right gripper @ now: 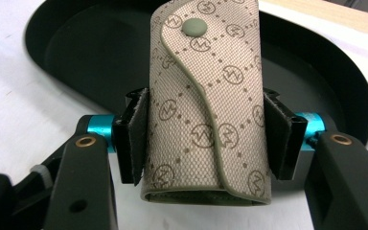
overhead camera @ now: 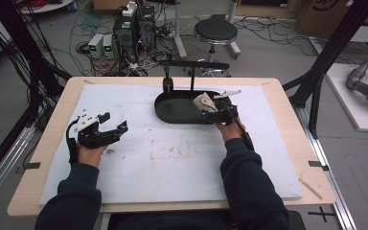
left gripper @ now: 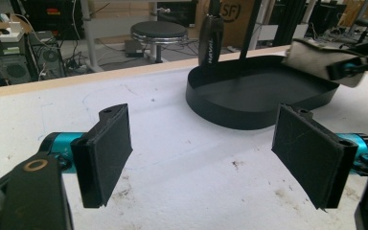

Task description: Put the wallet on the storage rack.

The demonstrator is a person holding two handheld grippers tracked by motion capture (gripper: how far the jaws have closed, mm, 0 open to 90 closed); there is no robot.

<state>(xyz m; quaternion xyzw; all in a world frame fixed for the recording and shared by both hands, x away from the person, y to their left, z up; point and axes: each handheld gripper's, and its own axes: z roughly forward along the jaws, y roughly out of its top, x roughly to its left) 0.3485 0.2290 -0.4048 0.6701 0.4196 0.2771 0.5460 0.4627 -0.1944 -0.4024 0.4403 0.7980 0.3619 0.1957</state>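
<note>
A: Table surface? White mat [overhead camera: 172, 158] on a wooden tabletop [overhead camera: 72, 86], scuffed with dark marks near the middle.
B: Behind the table?
A: Black round stool [overhead camera: 215, 31] on the floor. Left of it, computer towers [overhead camera: 134, 28] in a tangle of cables [overhead camera: 96, 24]. Black frame strut [overhead camera: 330, 48] on the right.
</note>
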